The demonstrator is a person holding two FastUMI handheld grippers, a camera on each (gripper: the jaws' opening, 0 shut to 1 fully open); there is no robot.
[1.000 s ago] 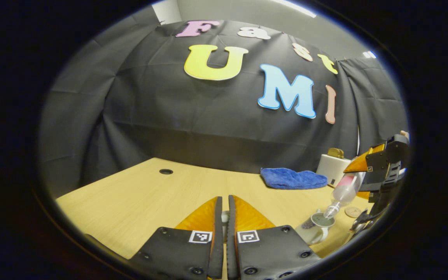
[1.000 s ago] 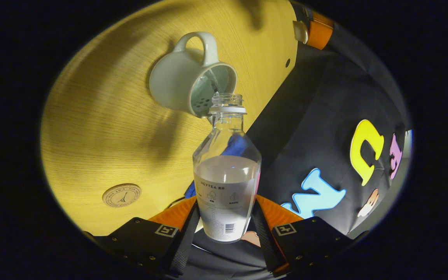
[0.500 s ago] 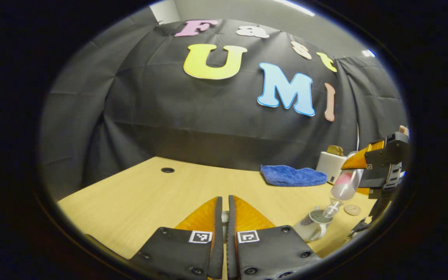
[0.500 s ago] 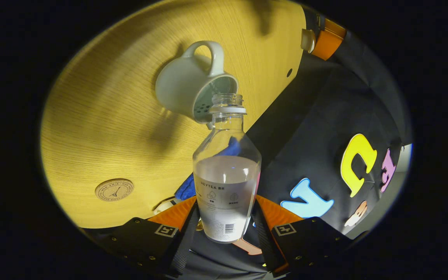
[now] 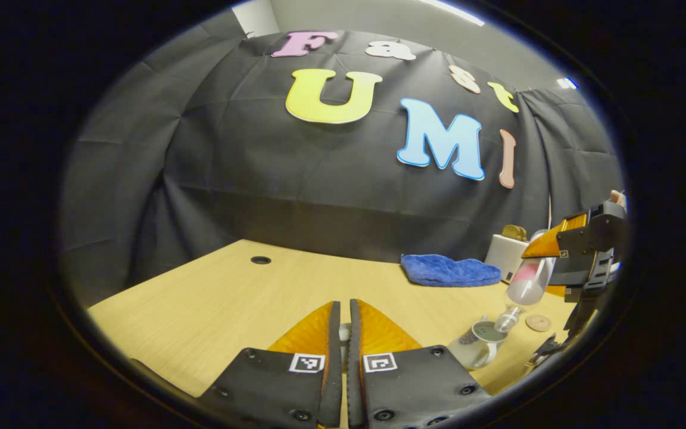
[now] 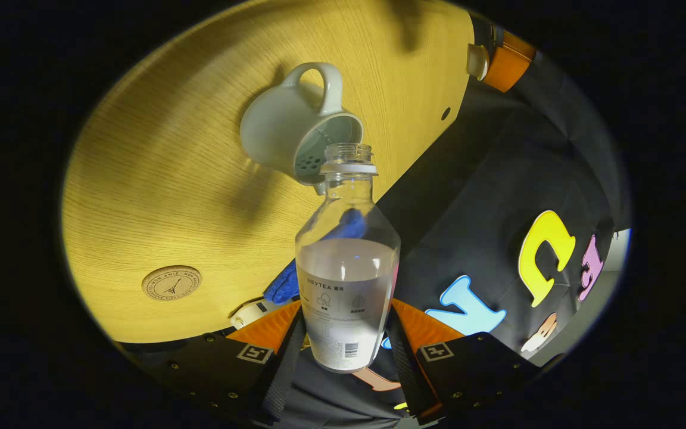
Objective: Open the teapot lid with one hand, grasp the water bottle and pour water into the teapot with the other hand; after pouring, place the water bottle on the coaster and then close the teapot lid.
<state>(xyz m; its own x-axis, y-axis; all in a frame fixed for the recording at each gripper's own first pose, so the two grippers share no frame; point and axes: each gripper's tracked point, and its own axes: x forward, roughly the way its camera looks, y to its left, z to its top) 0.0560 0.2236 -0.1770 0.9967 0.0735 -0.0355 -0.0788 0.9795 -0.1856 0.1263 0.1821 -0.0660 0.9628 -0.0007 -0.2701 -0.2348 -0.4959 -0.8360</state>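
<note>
The right gripper [image 6: 343, 333] clamps both fingers on the clear plastic water bottle [image 6: 347, 262], tilted with its open mouth just above the lidless pale ceramic teapot [image 6: 295, 137] on the light wooden table [image 6: 158, 196]. The left gripper [image 5: 343, 333] pinches a small pale piece, probably the lid, well left of the teapot. The round cork coaster [image 6: 171, 282] lies near the teapot, a blue cloth [image 5: 450, 271] behind it.

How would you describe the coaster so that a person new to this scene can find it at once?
Start from the wooden table and find the white teapot, open at the top. On the bare wood beyond it lies the coaster, a small flat round disc with a stamped design. It is the one flat wood-toned thing; the blue cloth is soft and rumpled.
</note>
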